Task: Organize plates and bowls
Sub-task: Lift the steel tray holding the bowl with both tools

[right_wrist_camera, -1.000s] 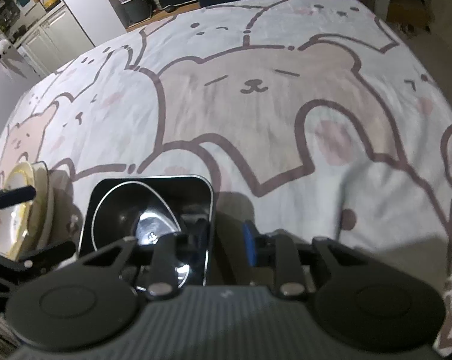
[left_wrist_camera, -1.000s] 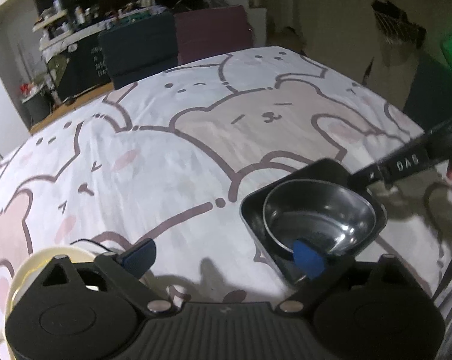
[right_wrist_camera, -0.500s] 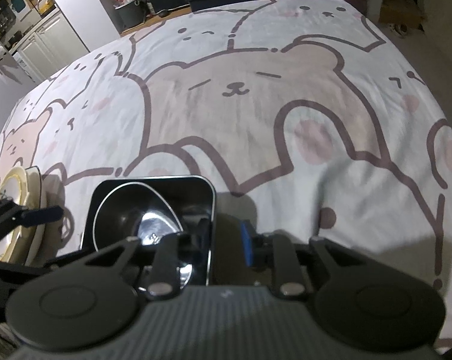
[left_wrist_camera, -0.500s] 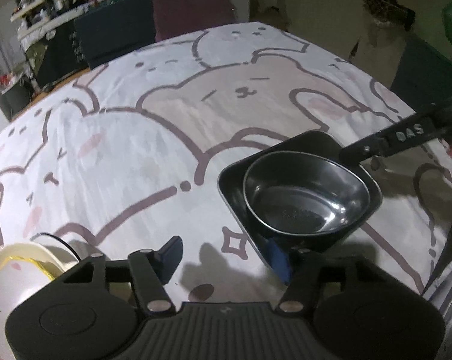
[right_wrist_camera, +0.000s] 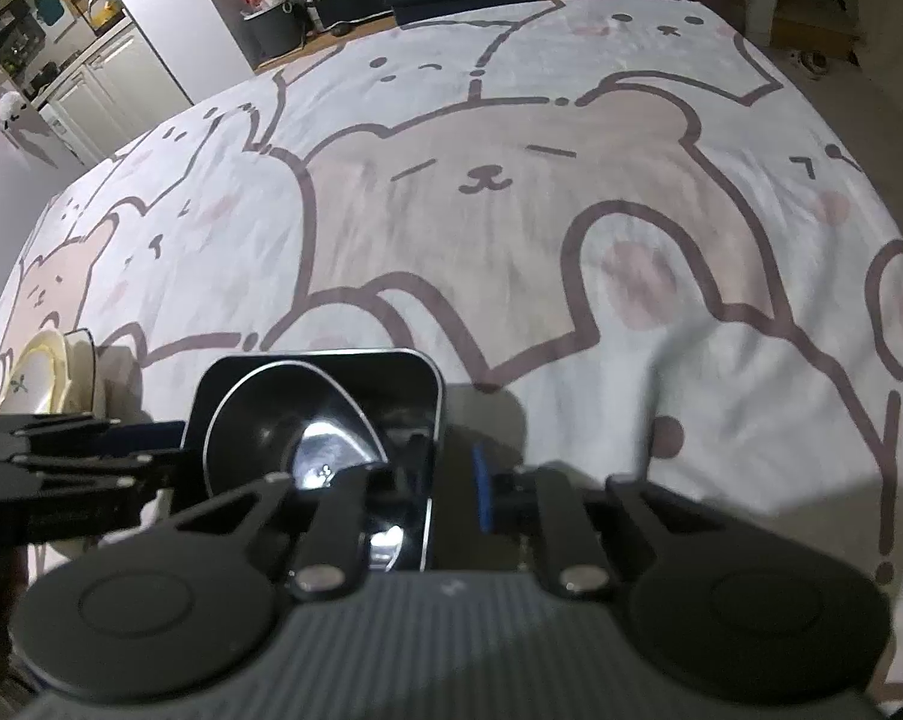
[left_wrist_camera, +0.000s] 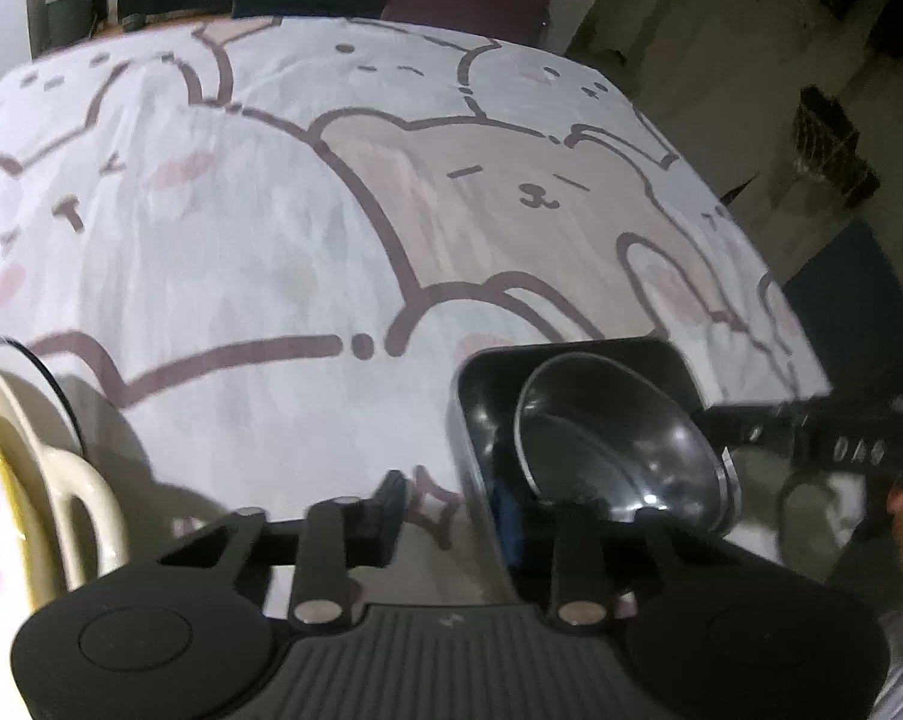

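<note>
Currently both grippers, left gripper [left_wrist_camera: 451, 507] and right gripper [right_wrist_camera: 436, 483], closing across opposite walls of the square black dish [left_wrist_camera: 472, 414]; uneven lift could tip the steel bowl [left_wrist_camera: 619, 450] out.

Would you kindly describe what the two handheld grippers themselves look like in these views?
Both are matte black. Each has a ribbed grey-black body, two round domed housings, and two slim finger arms with silver pivot screws. The left gripper and right gripper carry blue pads on their fingertips. White lettering marks the right gripper's side. No cables or sleeves show clearly.
</note>
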A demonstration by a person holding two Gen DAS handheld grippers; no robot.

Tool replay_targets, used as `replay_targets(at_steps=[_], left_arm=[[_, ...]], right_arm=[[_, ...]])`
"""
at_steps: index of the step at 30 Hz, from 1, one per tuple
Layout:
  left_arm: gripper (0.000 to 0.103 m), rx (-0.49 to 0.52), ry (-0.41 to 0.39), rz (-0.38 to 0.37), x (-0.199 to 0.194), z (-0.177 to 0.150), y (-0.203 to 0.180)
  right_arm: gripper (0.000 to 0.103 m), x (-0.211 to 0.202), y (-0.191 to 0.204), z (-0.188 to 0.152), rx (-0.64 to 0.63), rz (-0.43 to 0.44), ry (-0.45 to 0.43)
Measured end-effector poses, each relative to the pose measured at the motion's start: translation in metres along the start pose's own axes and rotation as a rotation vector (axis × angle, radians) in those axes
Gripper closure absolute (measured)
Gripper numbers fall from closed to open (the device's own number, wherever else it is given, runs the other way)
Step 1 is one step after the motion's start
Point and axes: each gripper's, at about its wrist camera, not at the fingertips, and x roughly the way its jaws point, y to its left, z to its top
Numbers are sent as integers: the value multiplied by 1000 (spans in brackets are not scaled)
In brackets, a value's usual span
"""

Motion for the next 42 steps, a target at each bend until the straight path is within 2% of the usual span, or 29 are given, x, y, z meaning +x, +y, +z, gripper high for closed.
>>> replay_targets(at_steps=[2,5,7,9,13,18,23,26,30,33,37,42], left_arm=[[84,-14,1,-18,0,0,0],[90,-7,0,-26,0,-1,-3],[90,-10,0,-28,0,-2,-3],[90,-31,2,-38,-1,-2,0],[92,-61,3,-51,-3,-2,4],[92,-31,3,-42,-5,-4,1],[94,-79,6,-64,-6,-4,7],[95,-74,0,-56,-7,-4,7],[93,-90,6,-72,-4,-5,10],[88,-72,27,-54,1,-7,6],[91,-98,55,-43,4,-4,4],[87,-113,39,-22,-4,2,7]], right_arm=[[84,1,2,-2,-3,4,17],[85,2,3,-6,-13,0,21],[88,3,2,-6,2,7,18],[97,3,1,-5,9,21,20],[97,3,8,-5,-21,5,19],[97,3,9,-4,-30,6,20],[97,4,9,-5,-41,-2,21],[97,2,11,-5,-44,-9,23],[97,2,12,-3,-52,-3,37],[97,5,13,-2,-66,-15,51],[97,6,11,0,-54,-7,67],[96,8,9,4,-37,-2,94]])
